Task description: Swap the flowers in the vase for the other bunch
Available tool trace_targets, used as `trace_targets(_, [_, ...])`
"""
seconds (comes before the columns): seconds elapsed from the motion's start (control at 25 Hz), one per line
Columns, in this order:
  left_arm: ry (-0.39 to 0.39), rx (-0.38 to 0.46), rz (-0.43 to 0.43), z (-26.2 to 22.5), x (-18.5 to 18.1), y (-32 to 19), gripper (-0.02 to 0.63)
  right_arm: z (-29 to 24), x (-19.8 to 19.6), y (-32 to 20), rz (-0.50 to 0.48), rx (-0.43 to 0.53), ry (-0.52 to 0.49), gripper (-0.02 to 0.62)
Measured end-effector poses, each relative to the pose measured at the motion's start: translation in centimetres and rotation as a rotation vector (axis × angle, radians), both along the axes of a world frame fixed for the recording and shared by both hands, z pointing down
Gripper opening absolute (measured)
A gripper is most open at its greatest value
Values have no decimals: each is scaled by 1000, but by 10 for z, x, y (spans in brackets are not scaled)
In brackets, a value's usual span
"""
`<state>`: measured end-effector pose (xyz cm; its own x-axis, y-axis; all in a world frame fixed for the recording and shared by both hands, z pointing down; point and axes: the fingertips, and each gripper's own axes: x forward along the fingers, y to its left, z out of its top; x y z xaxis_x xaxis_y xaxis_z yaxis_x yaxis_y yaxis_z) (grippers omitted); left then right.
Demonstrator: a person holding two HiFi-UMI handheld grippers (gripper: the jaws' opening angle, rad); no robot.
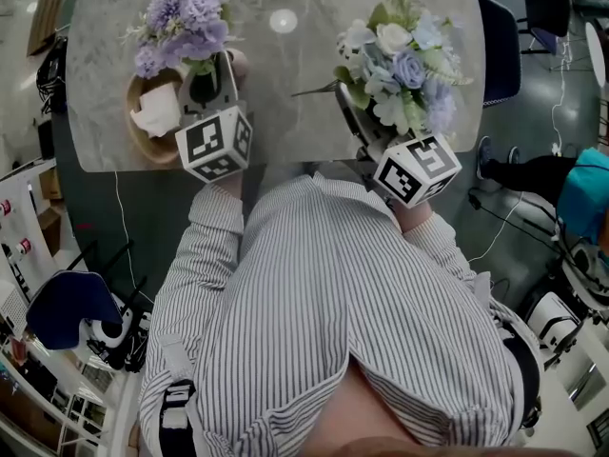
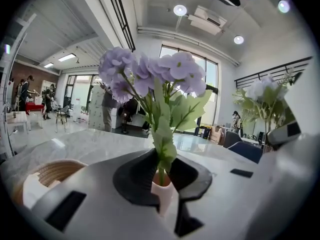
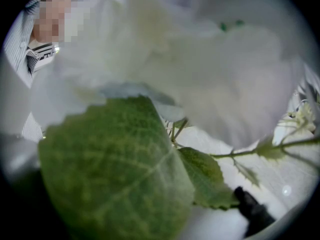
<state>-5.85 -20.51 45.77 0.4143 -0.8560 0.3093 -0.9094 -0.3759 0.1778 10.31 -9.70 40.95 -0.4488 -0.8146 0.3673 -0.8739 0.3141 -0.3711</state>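
Note:
A purple bunch (image 1: 186, 17) stands upright with its stems in a small pale pink vase (image 2: 162, 194) on the marble table (image 1: 285, 84). My left gripper (image 1: 205, 86) reaches in from the near side, and its black pads (image 2: 137, 176) are closed round the green stems (image 2: 161, 171) just above the vase mouth. My right gripper (image 1: 360, 120) holds a white and pale blue bunch (image 1: 400, 65) over the table's right part, clear of the vase. In the right gripper view a big green leaf (image 3: 115, 169) and a white bloom (image 3: 200, 69) hide the jaws.
A round woven bowl (image 1: 141, 146) with a white crumpled tissue (image 1: 157, 112) sits just left of the vase. The table's near edge runs under both marker cubes. A dark blue chair (image 1: 500, 50) stands past the table's right end.

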Motion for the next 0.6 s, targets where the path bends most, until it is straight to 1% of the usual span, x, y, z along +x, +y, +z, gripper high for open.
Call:
trace_targets(0.2, [50,10,14,-16,-3,1,54,-8,-6,-4,-7,20,-7,31])
trace_targets(0.44, [86,54,42,-41,2,6,52,-19,-9,-5,-24,54,-10,31])
trace_targets(0.6, [115,78,50,-57,-1,8,51,-27,-14,-9,-27,82,-11,31])
